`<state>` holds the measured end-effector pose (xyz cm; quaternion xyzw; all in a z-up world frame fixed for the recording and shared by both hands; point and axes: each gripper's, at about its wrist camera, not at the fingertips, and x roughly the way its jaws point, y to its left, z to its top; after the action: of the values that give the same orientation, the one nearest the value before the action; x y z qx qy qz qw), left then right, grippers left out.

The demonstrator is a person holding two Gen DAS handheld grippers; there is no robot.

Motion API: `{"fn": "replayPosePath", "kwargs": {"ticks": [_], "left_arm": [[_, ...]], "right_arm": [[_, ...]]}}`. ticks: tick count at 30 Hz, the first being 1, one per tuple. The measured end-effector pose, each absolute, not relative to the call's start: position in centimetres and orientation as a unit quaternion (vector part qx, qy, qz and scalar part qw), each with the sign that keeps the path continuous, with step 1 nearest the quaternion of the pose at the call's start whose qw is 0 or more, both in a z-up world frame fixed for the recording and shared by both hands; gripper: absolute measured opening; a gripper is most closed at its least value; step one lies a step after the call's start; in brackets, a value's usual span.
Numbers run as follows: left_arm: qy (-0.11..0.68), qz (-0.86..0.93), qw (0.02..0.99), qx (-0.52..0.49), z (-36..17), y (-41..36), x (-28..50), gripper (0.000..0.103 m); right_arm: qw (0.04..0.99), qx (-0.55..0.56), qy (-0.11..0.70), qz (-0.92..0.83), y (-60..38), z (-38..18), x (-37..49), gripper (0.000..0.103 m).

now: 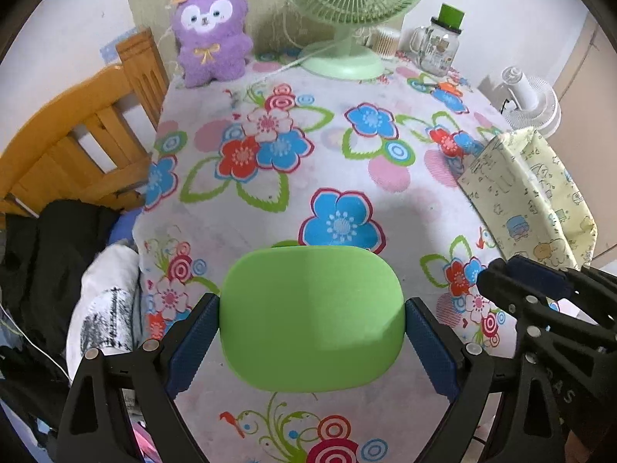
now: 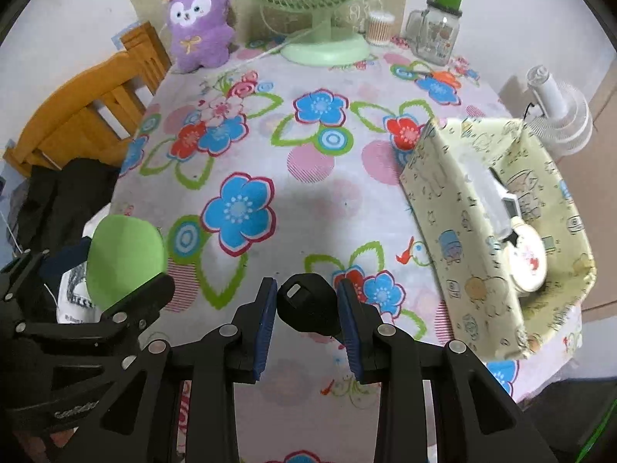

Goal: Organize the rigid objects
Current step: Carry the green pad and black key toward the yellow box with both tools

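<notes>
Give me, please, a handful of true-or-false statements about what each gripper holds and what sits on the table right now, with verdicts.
1. The left gripper is closed on a green rounded object. True.
2. The right gripper is empty. False: a small black object sits clamped between its pads.
3. The fabric storage box on the right already holds items. True: a round white item lies inside.
4. The purple plush toy lies inside the box. False: it stands at the table's far edge, beside the green fan.
5. The table is bare wood. False: a flowered tablecloth covers it.
</notes>
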<state>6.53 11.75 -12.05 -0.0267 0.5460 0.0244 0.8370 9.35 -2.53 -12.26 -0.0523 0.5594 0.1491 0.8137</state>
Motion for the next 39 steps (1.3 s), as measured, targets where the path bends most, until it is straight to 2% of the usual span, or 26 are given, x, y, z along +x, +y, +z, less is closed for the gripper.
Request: {"fn": "replayPosePath", "kwargs": {"ticks": [17, 39], "left_arm": [[0.509, 0.033, 0.860, -0.016, -6.9, 10.3, 4.9, 0.095], [0.510, 0.063, 0.857, -0.037, -6.1, 4.5, 8.6, 0.095]], "right_arm": [[0.837, -0.045, 0.523, 0.156, -3.9, -6.6, 7.4, 0.035], [0.833, -0.067, 0.520, 0.180, -9.3, -5.6, 12.1, 0.035]]}}
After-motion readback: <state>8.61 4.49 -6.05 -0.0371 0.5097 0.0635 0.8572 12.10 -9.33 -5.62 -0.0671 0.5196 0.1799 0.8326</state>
